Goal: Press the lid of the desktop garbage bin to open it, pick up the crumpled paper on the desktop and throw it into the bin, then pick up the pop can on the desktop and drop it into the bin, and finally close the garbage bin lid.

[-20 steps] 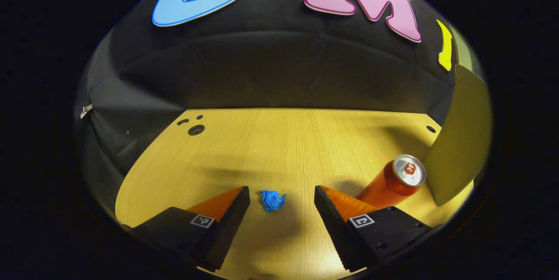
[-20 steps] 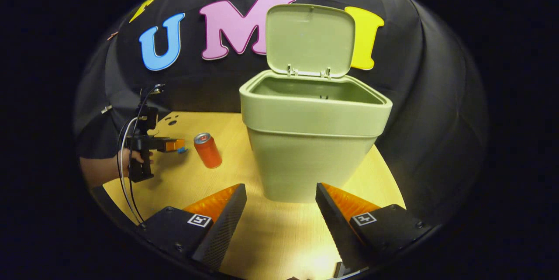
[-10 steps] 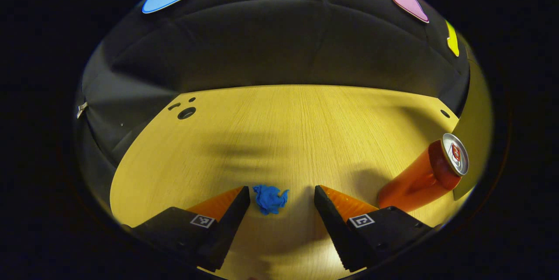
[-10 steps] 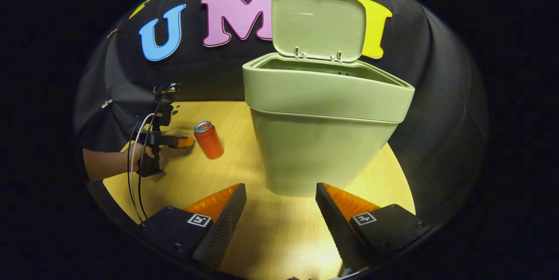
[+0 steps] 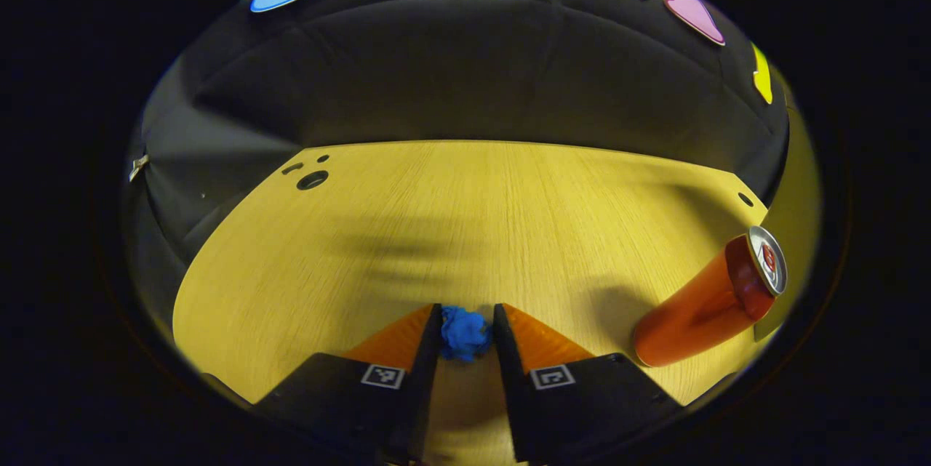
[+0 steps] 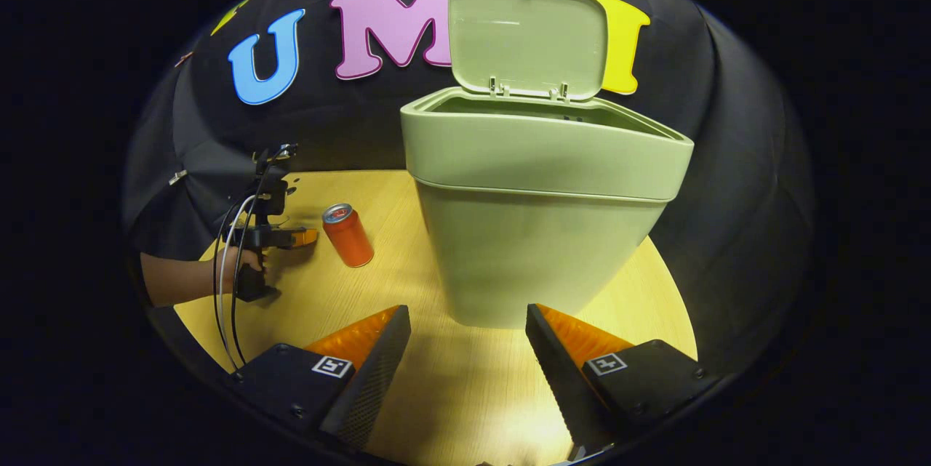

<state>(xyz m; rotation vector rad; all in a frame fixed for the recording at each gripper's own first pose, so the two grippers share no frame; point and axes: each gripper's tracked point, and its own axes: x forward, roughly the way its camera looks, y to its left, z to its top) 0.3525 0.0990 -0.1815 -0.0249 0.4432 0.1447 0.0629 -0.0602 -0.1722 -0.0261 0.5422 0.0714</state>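
Crumpled paper point(image 5: 465, 333) — now in left gripper point(image 5: 466, 329)

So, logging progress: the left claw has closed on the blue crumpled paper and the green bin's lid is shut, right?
Not quite: the green plastic bin's lid stands open, as the right gripper view shows. The left claw is closed on the blue crumpled paper.

The left gripper point(image 5: 466, 320) has closed onto the crumpled paper point(image 5: 464, 333).
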